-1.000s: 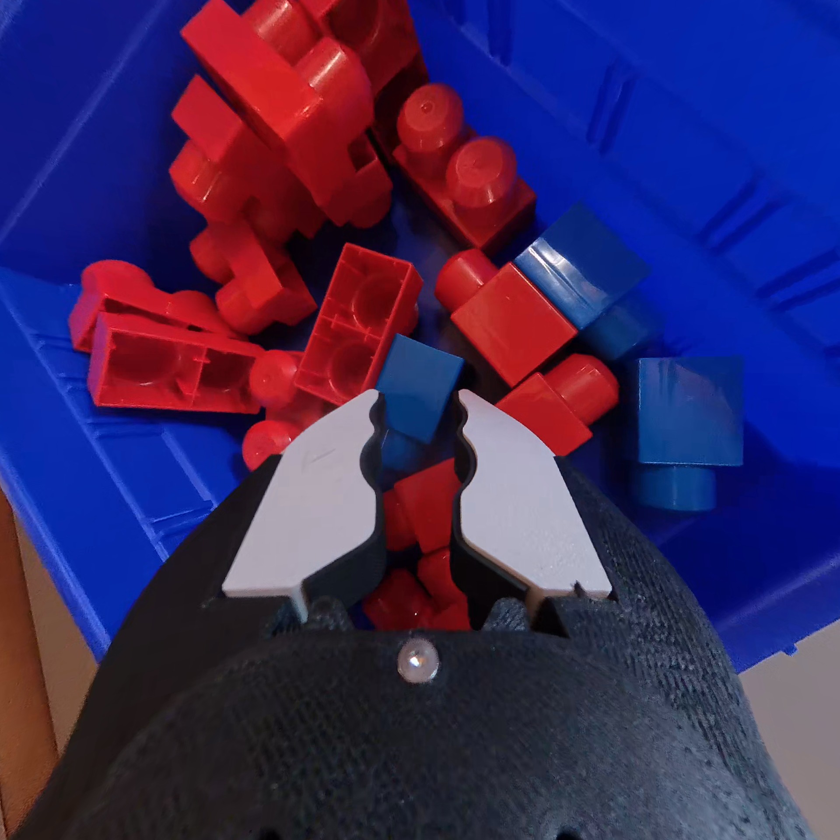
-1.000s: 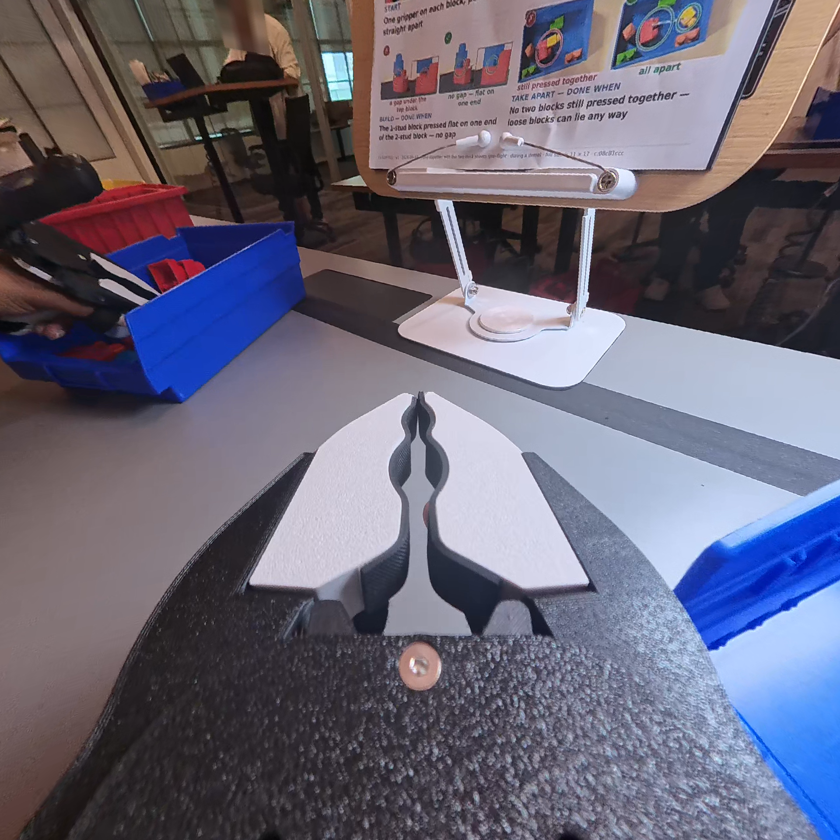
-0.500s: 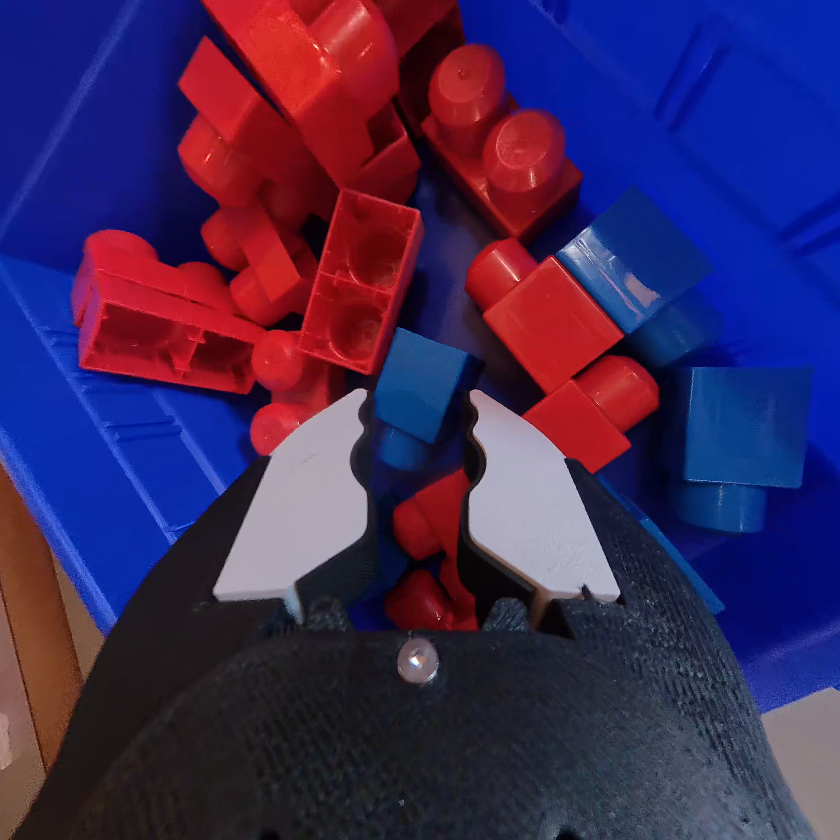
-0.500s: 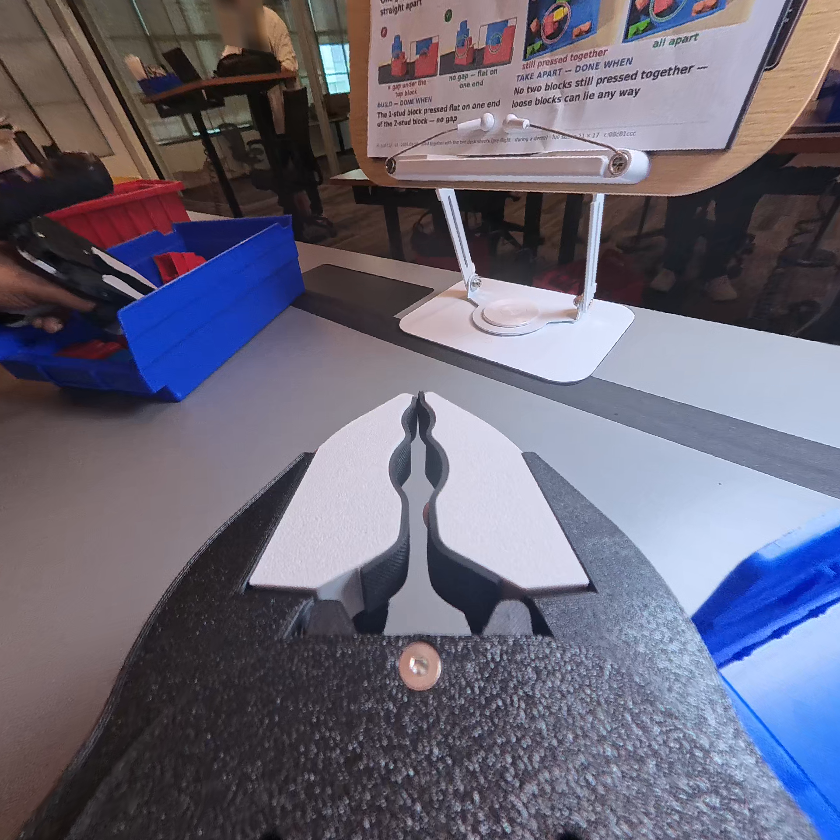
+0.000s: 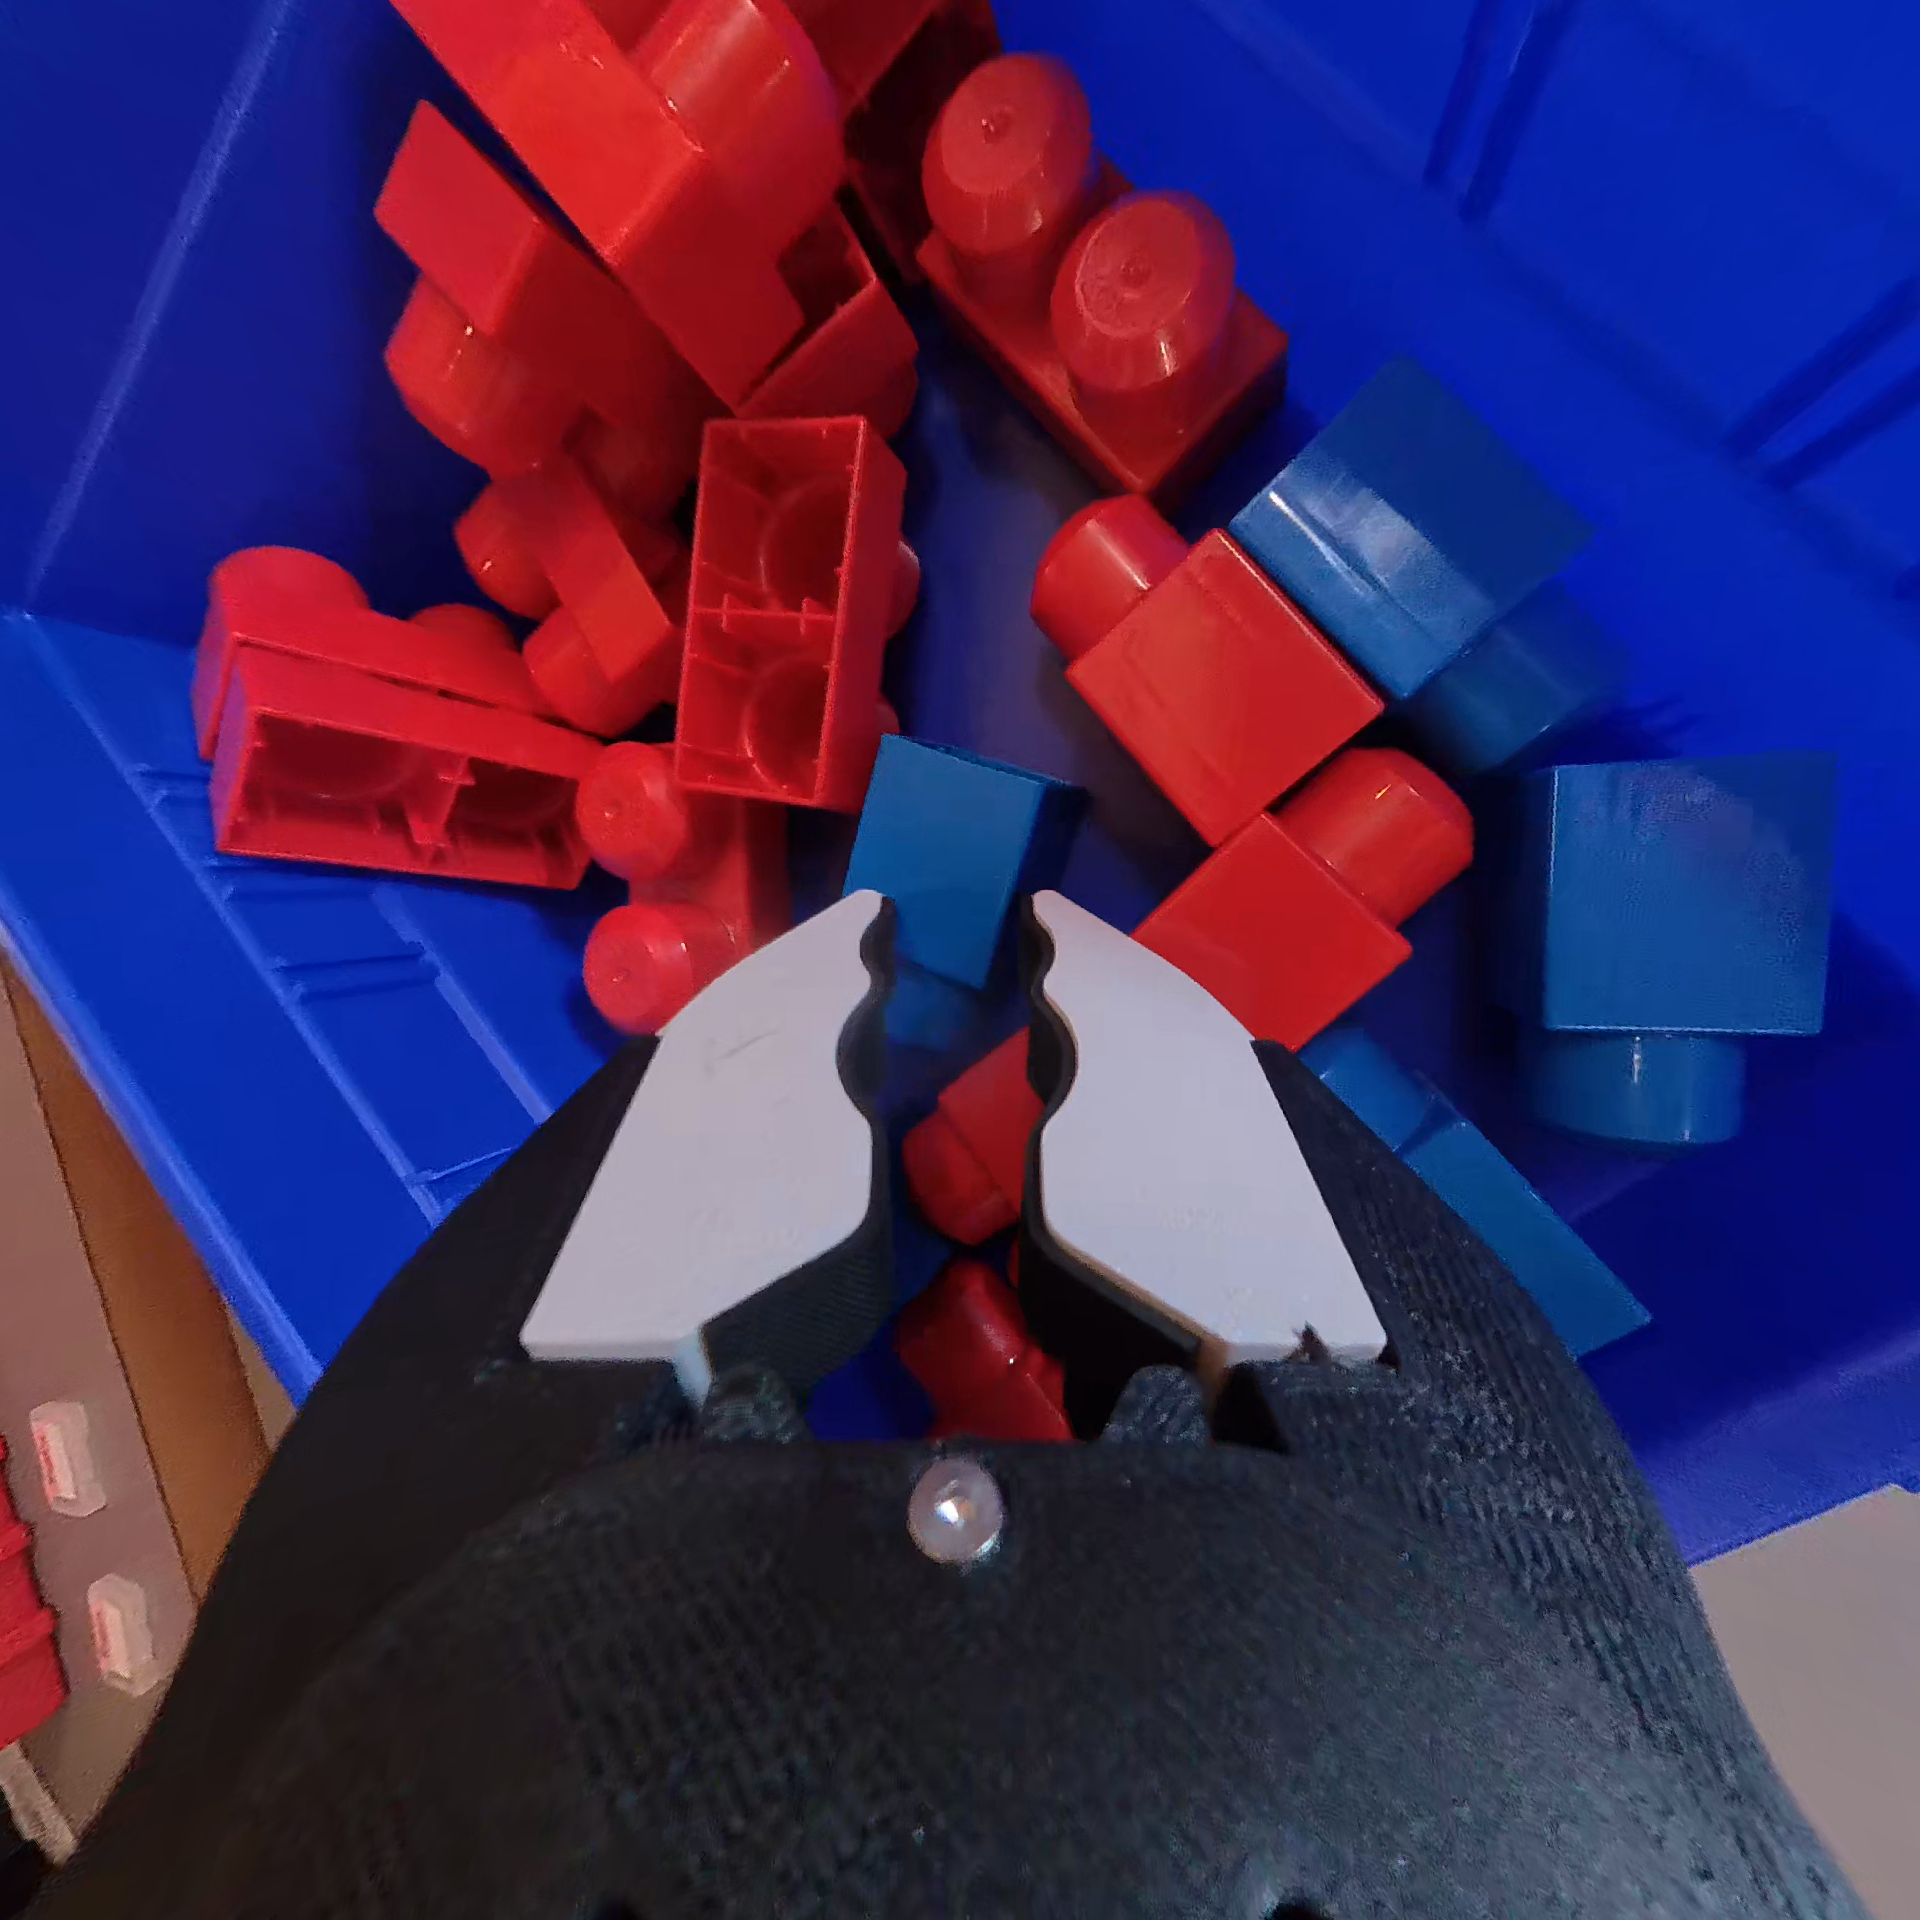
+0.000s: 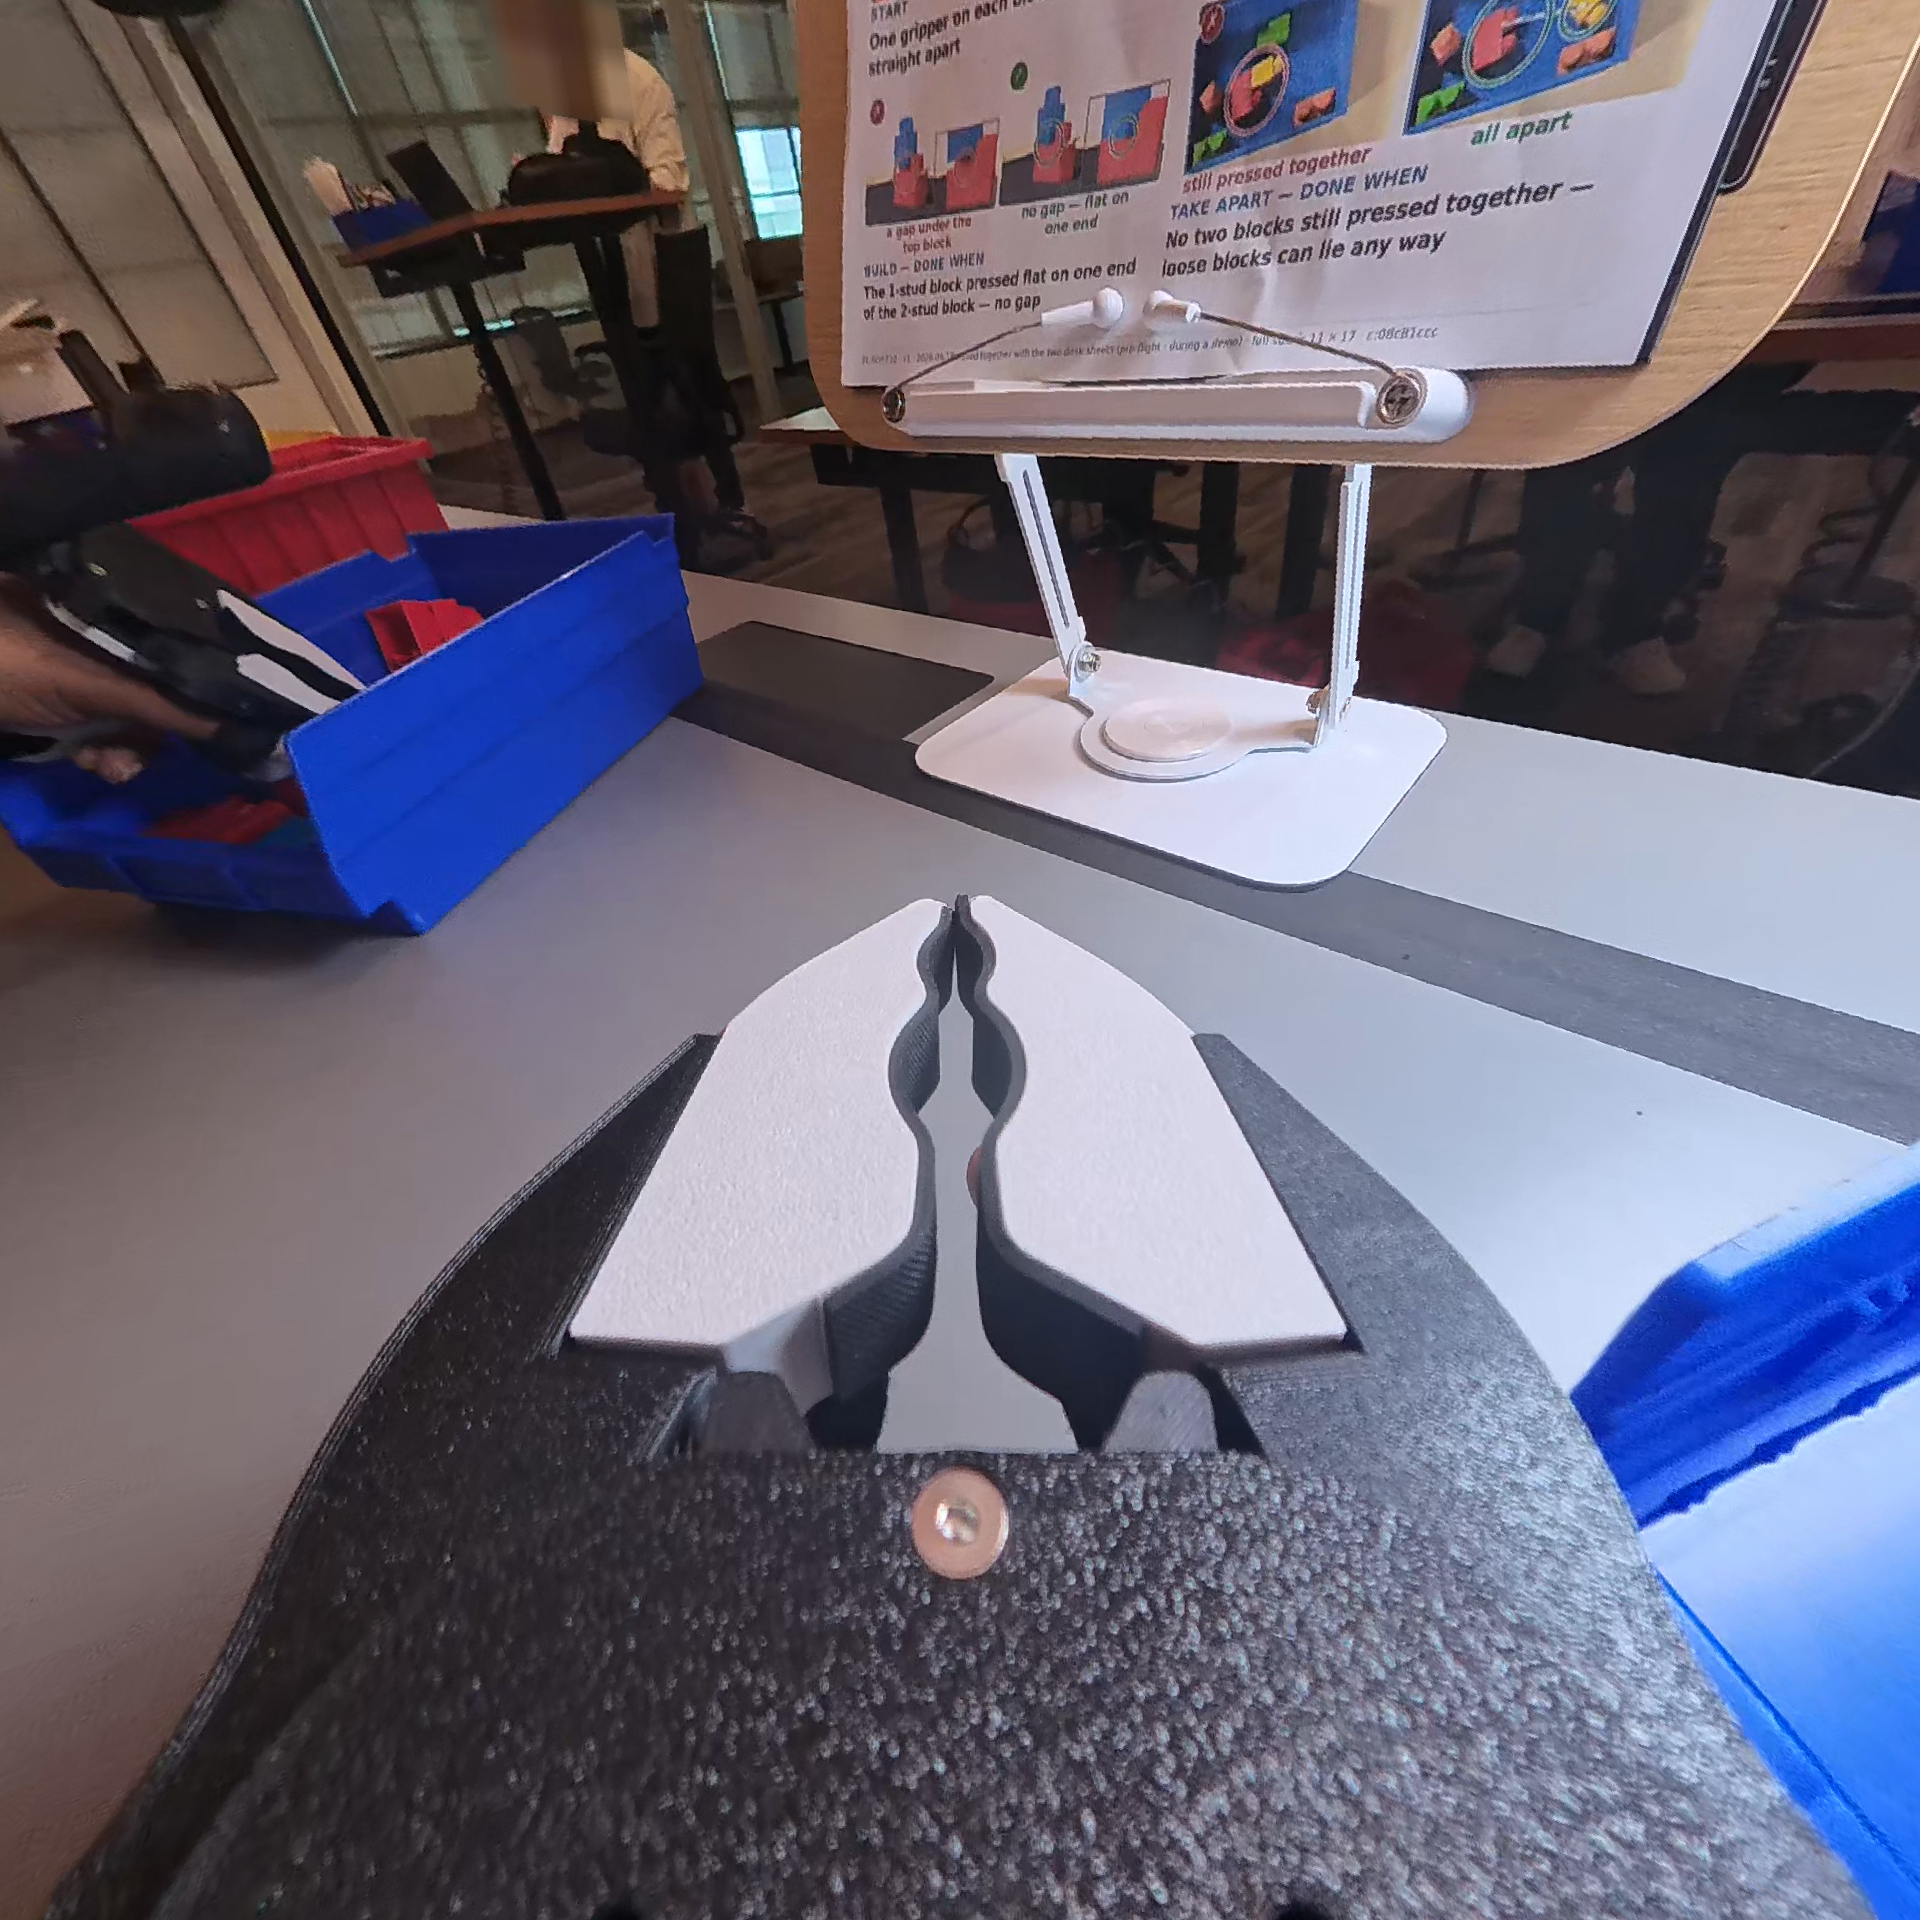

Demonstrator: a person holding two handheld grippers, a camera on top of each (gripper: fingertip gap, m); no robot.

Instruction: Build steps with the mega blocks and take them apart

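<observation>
In the left wrist view, a blue bin (image 5: 260,987) holds several loose red blocks (image 5: 790,613) and blue blocks (image 5: 1683,894). My left gripper (image 5: 961,914) reaches into the bin. Its jaws are closed against the sides of a small blue one-stud block (image 5: 956,842), whose stud lies between the fingers. Red blocks (image 5: 966,1132) lie under the gripper. In the right wrist view, my right gripper (image 6: 954,906) is shut and empty, held above the grey table (image 6: 312,1091). The left gripper (image 6: 260,665) shows far left, dipping into the blue bin (image 6: 499,748).
A red bin (image 6: 301,509) stands behind the blue one. A second blue bin (image 6: 1766,1382) sits at the right edge. A white stand (image 6: 1195,769) holding an instruction sheet (image 6: 1195,177) stands at the back. A dark strip (image 6: 1558,977) crosses the table.
My left gripper opened a little, pushed deeper into the bin, and closed its jaws on the blue one-stud block. The right gripper has barely moved.
</observation>
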